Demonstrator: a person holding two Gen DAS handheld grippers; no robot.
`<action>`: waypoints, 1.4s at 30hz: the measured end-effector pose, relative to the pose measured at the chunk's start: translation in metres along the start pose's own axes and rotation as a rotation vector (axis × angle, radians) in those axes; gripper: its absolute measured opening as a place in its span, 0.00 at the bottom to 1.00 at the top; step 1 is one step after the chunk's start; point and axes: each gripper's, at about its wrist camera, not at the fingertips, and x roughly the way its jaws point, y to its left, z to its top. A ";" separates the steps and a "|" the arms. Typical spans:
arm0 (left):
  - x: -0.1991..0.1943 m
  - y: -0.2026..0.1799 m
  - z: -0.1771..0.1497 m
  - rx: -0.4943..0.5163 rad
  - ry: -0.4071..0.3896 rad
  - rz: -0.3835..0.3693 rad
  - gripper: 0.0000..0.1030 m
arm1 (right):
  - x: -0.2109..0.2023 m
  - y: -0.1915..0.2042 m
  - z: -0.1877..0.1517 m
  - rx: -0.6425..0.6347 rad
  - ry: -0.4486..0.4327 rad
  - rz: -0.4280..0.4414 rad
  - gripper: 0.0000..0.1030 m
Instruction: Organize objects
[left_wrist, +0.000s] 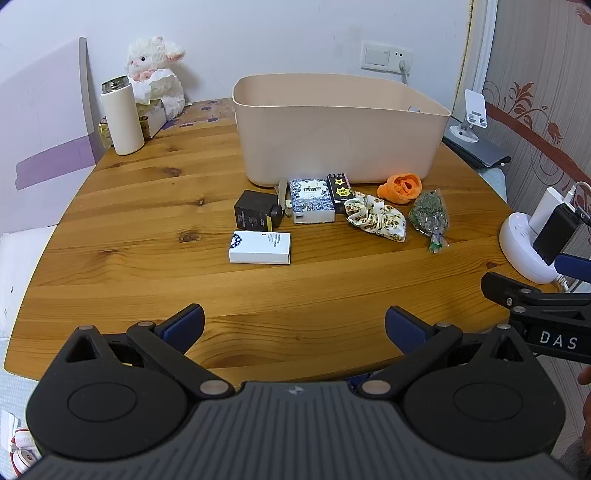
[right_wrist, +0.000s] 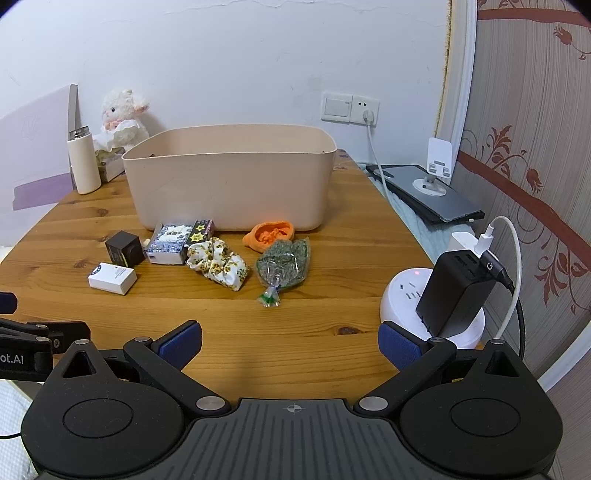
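On the counter (left_wrist: 147, 206), small items front the bin (left_wrist: 332, 136). Right view alone shows the laptop (right_wrist: 428, 192) fully. Left hand-held gripper (left_wrist: 294, 326) and right hand-held gripper (right_wrist: 290, 343) gape wide, empty.

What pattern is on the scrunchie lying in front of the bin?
The scrunchie is cream with small yellow-and-dark flowers; clearest in the right wrist view.

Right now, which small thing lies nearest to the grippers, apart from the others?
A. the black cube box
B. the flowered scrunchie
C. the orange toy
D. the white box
D: the white box lies alone on the table, in front of the row by the beige bin.
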 end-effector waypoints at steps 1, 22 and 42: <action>0.000 0.000 0.000 -0.001 0.003 -0.002 1.00 | 0.000 0.000 0.000 0.001 0.002 0.000 1.00; 0.014 0.005 0.008 -0.024 0.038 -0.010 1.00 | 0.008 0.000 0.007 0.003 0.010 0.006 1.00; 0.044 0.010 0.023 -0.039 0.078 0.000 1.00 | 0.032 -0.006 0.016 0.021 0.040 -0.004 1.00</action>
